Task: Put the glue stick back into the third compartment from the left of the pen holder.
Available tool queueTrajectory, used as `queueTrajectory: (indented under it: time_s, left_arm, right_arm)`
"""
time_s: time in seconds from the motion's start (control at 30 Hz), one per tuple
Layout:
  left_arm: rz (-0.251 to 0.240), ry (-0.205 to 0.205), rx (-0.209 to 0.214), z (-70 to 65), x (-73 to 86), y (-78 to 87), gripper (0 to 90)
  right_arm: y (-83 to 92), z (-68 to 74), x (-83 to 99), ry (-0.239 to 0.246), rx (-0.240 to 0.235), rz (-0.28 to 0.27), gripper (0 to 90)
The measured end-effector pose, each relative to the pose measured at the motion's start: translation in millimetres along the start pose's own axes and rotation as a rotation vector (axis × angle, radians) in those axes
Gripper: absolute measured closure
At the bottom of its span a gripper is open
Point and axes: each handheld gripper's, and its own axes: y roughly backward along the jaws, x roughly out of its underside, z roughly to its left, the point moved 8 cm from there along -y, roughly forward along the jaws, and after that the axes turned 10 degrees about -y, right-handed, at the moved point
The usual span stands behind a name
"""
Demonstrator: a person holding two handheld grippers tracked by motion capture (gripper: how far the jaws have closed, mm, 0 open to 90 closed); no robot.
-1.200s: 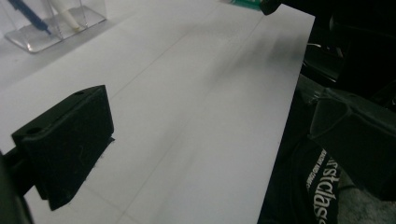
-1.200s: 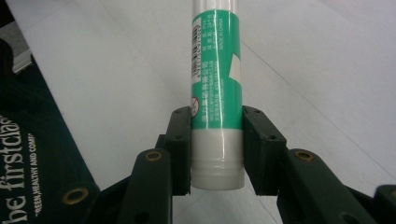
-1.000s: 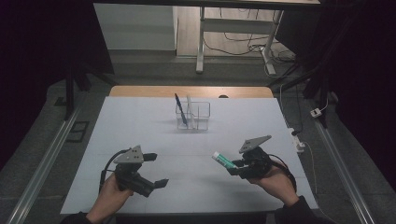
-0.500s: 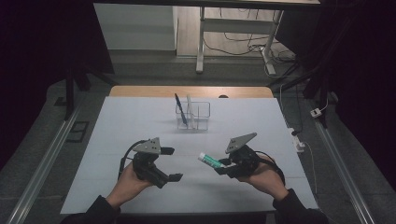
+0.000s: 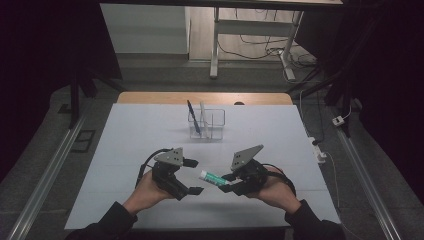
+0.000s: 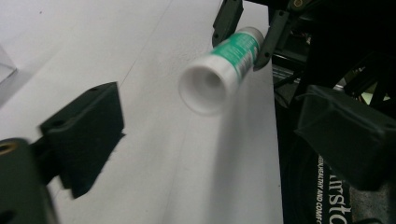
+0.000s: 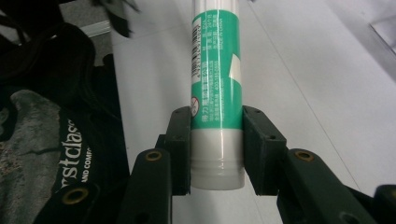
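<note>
Low over the near edge of the white worktop (image 5: pixel 125 150), the right gripper (image 5: pixel 231 183) clamps a green-and-white glue stick (image 5: pixel 213 178) by its base, the fingers (image 7: pixel 180 140) pressed on either side of the tube. The stick lies level, its long axis running across the worktop with its white cap end aimed at the left gripper (image 5: pixel 194 176), just beside it. The left gripper's fingers (image 6: pixel 86 135) stand apart and have just been closing a little, with nothing between them yet; seen along them, the cap (image 6: pixel 205 86) faces almost head-on, a touch high and to one side of the gap (the coming move, by the look of it, is a grip on that cap). The left hand is the nearer to the free end, and nothing lies between cap and fingers. Farther back, well apart from both hands, a clear organiser (image 5: pixel 206 124) holds a dark pen (image 5: pixel 193 116) and a pale stick (image 5: pixel 203 112).
</note>
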Motion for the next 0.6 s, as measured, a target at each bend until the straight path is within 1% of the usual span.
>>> queueTrajectory:
  time_s: [0.03, 0.07, 0.1, 0.13, 0.17, 0.23, 0.37, 0.43, 0.6]
  left_arm:
    - [-0.007, -0.003, 0.017, -0.9, -0.6, 0.6, 14.0]
    - [-0.012, -0.005, 0.023, -1.0, -1.2, 1.4, 17.0]
    - [-0.014, -0.008, 0.036, -1.4, -1.5, 2.3, 19.1]
    - [-0.018, -0.013, 0.050, -2.1, -1.9, 3.2, 23.5]
    - [-0.021, -0.015, 0.055, -2.2, -2.2, 3.6, 26.2]
    - [-0.022, -0.016, 0.078, -3.4, -2.2, 3.7, 32.1]
    - [-0.011, -0.030, 0.100, -5.4, -2.0, 1.9, 40.0]
    - [-0.006, -0.033, 0.117, -6.9, -1.8, 0.8, 44.1]
    - [0.008, -0.047, 0.152, -10.3, -1.4, -2.0, 50.7]
  right_arm:
    - [-1.0, 1.8, -0.8, 0.006, -0.009, -0.004, 65.6]
    - [-1.4, 2.8, -1.1, 0.014, -0.012, -0.001, 65.6]
    - [-2.2, 3.9, -1.4, 0.018, -0.019, -0.002, 65.6]
    - [-2.7, 4.7, -1.5, 0.025, -0.023, -0.001, 65.6]
    - [-3.1, 5.6, -1.4, 0.030, -0.028, -0.001, 65.6]
    - [-3.9, 6.4, -1.5, 0.049, -0.034, 0.001, 65.6]
    - [-5.2, 8.9, -2.0, 0.072, -0.038, 0.004, 65.6]
    - [-5.5, 10.5, -2.5, 0.084, -0.043, 0.005, 65.6]
    - [-7.3, 13.6, -3.1, 0.104, -0.051, 0.008, 65.6]
